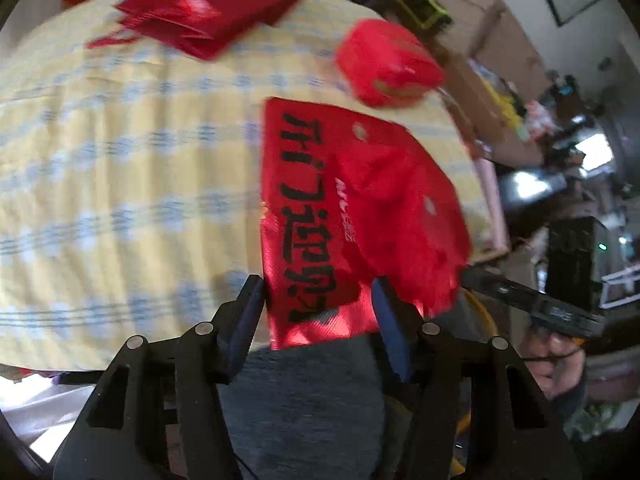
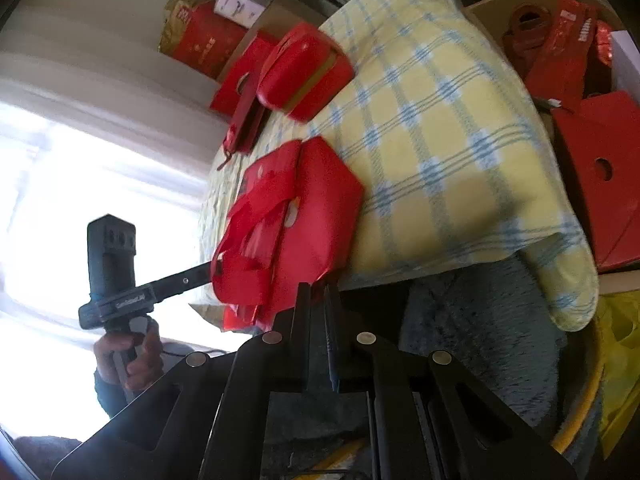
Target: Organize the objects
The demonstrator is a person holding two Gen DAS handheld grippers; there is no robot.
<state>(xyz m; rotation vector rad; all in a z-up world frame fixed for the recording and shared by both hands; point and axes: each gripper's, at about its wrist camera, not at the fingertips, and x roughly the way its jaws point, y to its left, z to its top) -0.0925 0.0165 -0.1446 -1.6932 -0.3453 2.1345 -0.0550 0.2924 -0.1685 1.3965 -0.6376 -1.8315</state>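
The right tool (image 2: 318, 292), pressed together, pinched the red bag (image 2: 288, 220); the left tool (image 1: 318, 300), spread, straddled its edge, apparently ready to close next.

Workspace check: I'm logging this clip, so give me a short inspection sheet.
Surface: yellow-and-blue checked cloth.
Job's things: red bag at the cloth's edge; red case behind it; flat red bags further back.
Clutter: box of red packaging beside the cloth.
Tongs: left tongs straddle the red bag's edge, apart; right tongs shut at its corner.
Cables: nothing seen.
Surroundings: bright window.
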